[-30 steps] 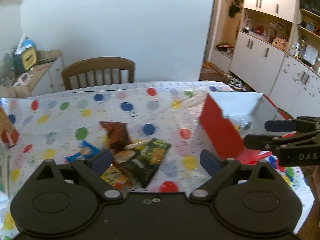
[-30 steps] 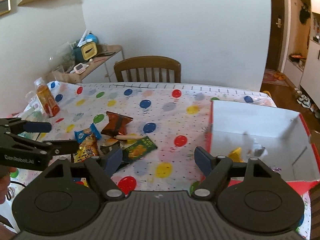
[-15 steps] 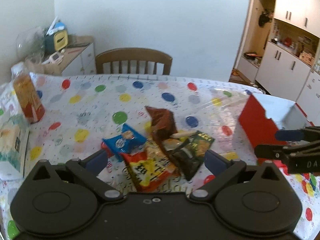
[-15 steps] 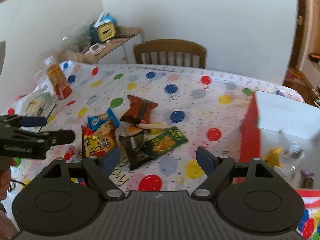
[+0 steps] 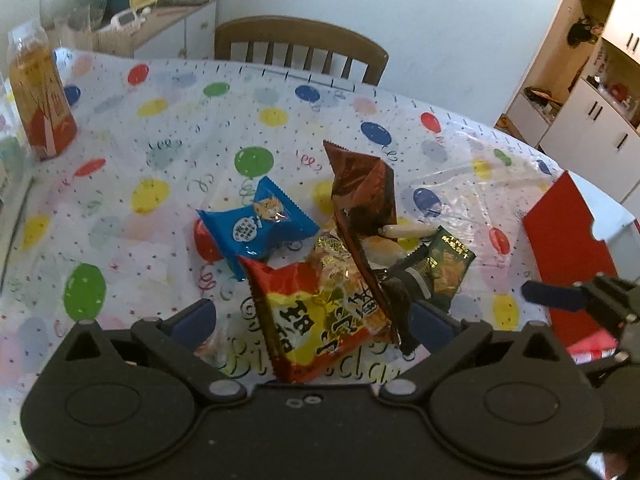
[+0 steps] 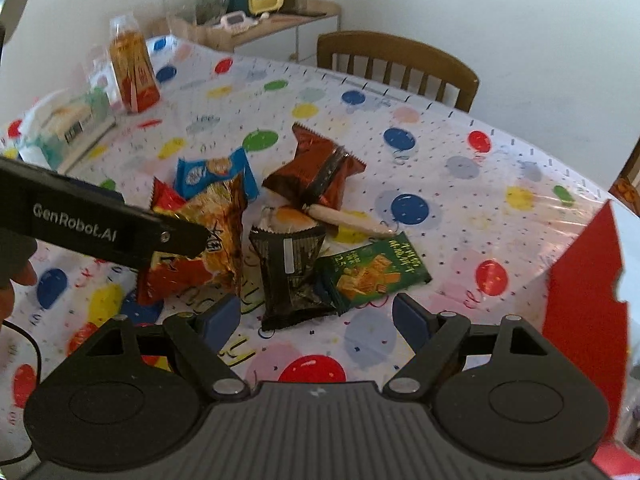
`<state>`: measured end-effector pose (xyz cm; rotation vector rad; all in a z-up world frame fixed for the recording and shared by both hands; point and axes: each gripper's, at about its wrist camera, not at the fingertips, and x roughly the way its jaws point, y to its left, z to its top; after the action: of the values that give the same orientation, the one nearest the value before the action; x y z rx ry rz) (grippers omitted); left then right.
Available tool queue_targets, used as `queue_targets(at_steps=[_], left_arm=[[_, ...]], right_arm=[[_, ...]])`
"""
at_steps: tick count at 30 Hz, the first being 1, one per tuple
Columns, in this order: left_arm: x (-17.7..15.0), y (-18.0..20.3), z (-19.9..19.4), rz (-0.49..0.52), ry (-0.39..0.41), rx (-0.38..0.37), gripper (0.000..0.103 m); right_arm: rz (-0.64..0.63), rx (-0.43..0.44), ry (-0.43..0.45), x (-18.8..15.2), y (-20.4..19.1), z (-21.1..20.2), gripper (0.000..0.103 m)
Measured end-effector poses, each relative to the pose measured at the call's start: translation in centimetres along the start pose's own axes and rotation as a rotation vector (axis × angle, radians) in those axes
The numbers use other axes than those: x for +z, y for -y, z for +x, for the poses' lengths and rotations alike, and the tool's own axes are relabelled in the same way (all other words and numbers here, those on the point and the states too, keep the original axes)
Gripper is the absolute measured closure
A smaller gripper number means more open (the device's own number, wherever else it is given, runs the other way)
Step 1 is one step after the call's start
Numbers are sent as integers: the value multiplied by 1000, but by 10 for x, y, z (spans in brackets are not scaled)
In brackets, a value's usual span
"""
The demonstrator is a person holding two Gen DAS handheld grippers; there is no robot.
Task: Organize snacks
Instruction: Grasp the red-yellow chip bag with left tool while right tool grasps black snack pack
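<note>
A: Left wrist view? The left gripper [image 5: 312, 316], jaws wide, straddles the red-yellow snack bag [image 5: 320, 320], its long axis running away toward the brown packet [image 5: 362, 188].

B: Right wrist view: the right gripper [image 6: 316, 318] gapes empty before the black packet [image 6: 290, 268]; the red box [image 6: 582, 280] stands right

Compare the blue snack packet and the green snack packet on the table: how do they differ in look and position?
The blue snack packet shows a round cartoon picture; the green snack packet shows golden squares and yellow writing. The blue one lies at the far left of the pile, beside the red-yellow bag; the green one lies at the near right, nearer the red box. Both lie flat, sealed, untouched by either claw.
</note>
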<state>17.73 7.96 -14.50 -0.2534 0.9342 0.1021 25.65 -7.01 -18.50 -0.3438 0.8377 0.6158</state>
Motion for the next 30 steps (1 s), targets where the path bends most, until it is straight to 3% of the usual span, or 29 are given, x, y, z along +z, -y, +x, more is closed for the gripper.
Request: queue_targets(at_steps=[11, 20, 22, 30], left_arm=[[6, 5, 38, -39, -92, 17, 4], [8, 0, 43, -79, -111, -45, 23], [9, -1, 42, -82, -109, -50, 27], [10, -6, 39, -85, -104, -72, 38]], right_arm=[[-64, 25, 0, 5, -10, 37, 21], [-76, 42, 6, 8, -14, 44, 49], [-73, 42, 9, 9, -14, 43, 62], [-76, 25, 18, 9, -16, 34, 70]])
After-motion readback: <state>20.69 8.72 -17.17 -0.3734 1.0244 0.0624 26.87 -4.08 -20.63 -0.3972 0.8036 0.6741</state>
